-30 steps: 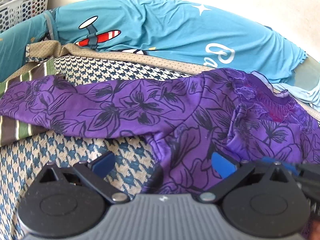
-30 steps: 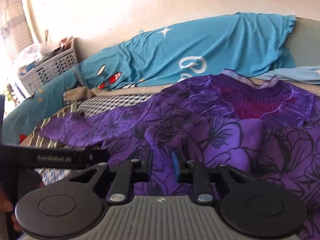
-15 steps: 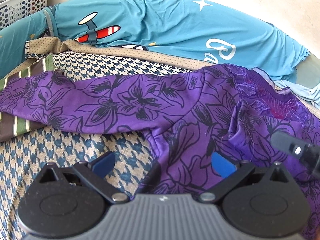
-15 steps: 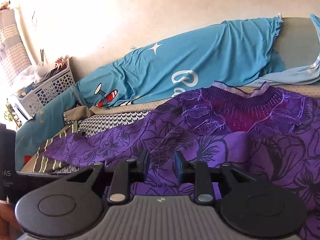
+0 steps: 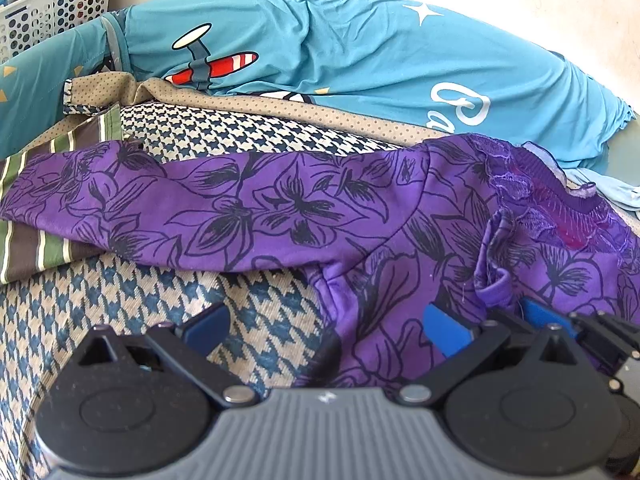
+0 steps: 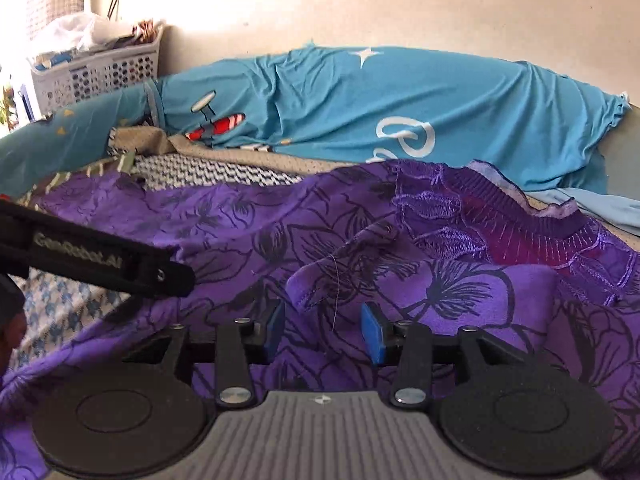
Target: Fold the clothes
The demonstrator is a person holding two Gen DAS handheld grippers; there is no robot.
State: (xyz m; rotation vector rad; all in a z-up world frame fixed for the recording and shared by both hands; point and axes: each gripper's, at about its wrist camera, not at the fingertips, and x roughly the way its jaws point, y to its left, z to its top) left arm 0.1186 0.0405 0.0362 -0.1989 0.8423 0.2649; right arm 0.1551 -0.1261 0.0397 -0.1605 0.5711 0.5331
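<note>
A purple top with black flower print [image 5: 304, 212] lies on the houndstooth bed cover [image 5: 256, 316], its sleeve stretched to the left and its lace collar [image 5: 532, 200] at the right. My left gripper [image 5: 324, 322] is open, hovering low over the armpit seam, empty. My right gripper [image 6: 322, 330] is open over the chest of the top [image 6: 400, 272], just below a raised fold of cloth [image 6: 340, 268], holding nothing. The right gripper's blue fingers [image 5: 544, 314] show at the left view's right edge. The left gripper's body [image 6: 100, 258] shows at the right view's left.
A blue pillow with an airplane print [image 5: 360, 60] lies along the wall behind the top. A striped green-brown cloth [image 5: 44, 240] lies under the sleeve's end. A white laundry basket [image 6: 104, 68] stands at the far left. A pale blue cloth [image 6: 592, 204] lies at the right.
My right gripper has opened wider and dropped lower onto the top, closer to the left gripper. The left gripper has stayed open and nearly still.
</note>
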